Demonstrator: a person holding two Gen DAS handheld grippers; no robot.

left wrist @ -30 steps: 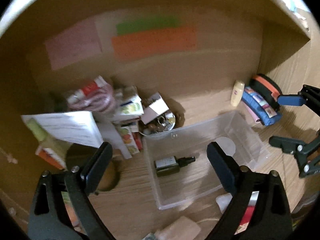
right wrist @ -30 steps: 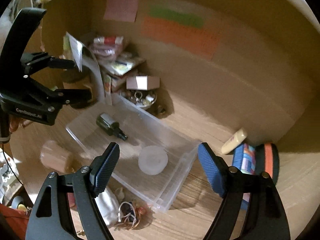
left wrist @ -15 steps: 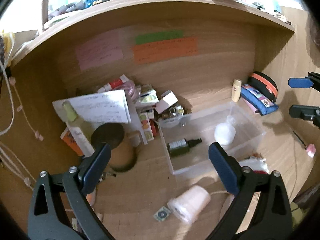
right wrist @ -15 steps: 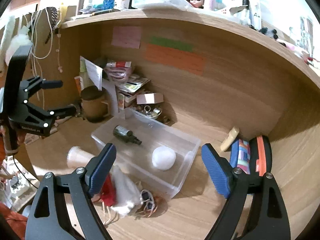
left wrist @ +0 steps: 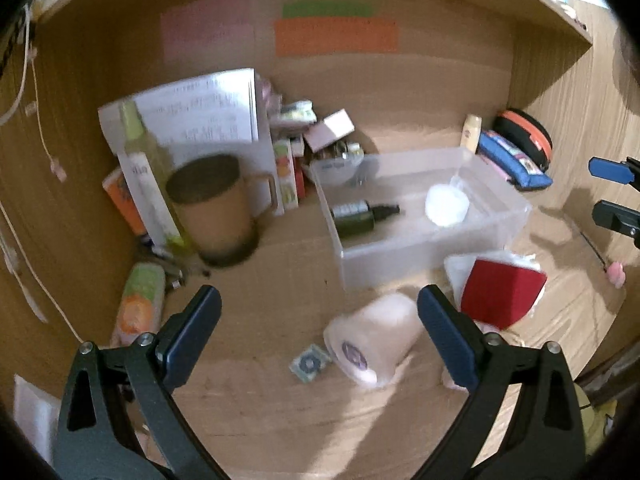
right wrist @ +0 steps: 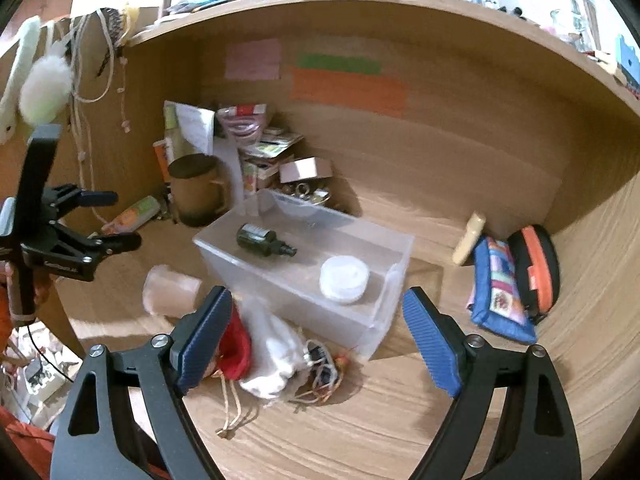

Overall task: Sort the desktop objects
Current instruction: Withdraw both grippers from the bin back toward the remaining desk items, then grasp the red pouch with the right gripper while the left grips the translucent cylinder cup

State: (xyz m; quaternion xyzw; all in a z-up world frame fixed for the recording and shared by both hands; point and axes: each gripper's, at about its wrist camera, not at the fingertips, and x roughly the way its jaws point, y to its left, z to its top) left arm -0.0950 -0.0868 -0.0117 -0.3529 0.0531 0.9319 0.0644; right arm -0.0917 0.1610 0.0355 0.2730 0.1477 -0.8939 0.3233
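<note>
Left tongs [left wrist: 320, 320]: spread wide, nothing between the pads, poised above the bench [left wrist: 260, 272]. Just ahead of them a pale pink cup [left wrist: 370, 342] lies on its side, mouth toward the right, beside a small printed packet [left wrist: 310, 363]. The cup looks like thin plastic: probably light, apt to roll, and easily crushed; a gentle pinch across the wall near the rim seems the safest hold.

Right tongs [right wrist: 316, 344]: likewise wide apart and empty. Directly before them lie a red pouch [right wrist: 236, 346] and a white drawstring bag [right wrist: 276, 352], touching each other and lying against the near wall of the clear bin [right wrist: 384, 320]. Both appear soft and limp; they should yield to the pads and are best gathered at the bunched fabric, clear of the trailing cords.

Clear bin: holds a dark dropper bottle [right wrist: 260, 238] and a white round jar [right wrist: 344, 278], well apart. The bottle may be glass, so hard and slippery.
</note>
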